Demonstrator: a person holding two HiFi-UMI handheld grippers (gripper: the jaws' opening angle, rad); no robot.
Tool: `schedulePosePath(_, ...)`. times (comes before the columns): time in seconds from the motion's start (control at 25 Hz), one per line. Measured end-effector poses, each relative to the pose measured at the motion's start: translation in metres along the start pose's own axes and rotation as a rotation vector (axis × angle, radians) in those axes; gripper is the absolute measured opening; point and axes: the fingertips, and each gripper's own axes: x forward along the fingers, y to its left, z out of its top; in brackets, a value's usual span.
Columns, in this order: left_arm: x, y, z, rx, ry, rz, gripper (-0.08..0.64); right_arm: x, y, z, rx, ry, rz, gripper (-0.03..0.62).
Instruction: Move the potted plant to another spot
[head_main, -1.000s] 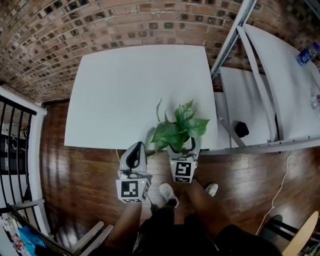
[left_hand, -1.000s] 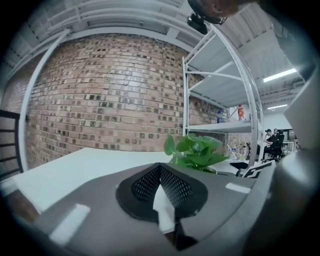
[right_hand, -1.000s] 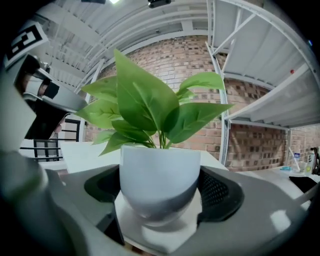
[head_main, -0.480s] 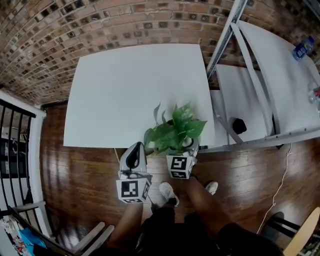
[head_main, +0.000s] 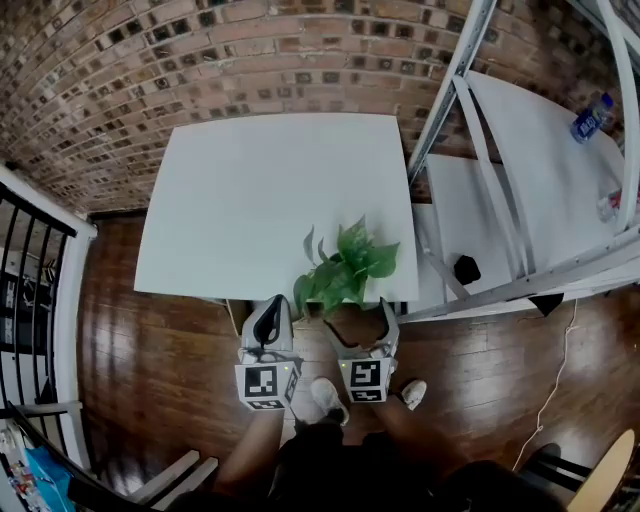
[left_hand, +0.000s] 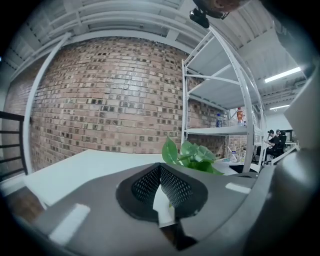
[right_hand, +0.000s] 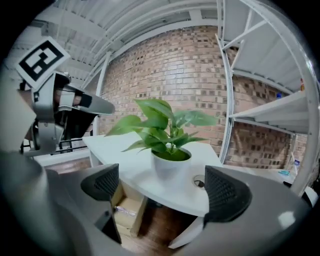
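potted plant at our table's near-right corner, right gripper opening wide on nothing, left gripper closed up, empty

You have green leaves on the potted plant, rising from its white pot. The table under it is plain white. Far off, the brick wall is mottled red-brown and dark. The floor near you is dark brown plank. Your left gripper is grey, with black meshed pads and a black-and-white square marker.
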Motion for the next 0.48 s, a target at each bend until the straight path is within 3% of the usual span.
schedulePosePath(0.16,-0.019,-0.005,0.005,0.003,0.006,0.034,0.017,-0.041,0.016,0.035,0.021,-0.073,0.044,0.504)
schedulePosePath(0.48,-0.040,-0.025,0.034,0.020,-0.031,0.055,0.017,-0.077,-0.012,0.132,0.004,-0.254,-0.013,0.045)
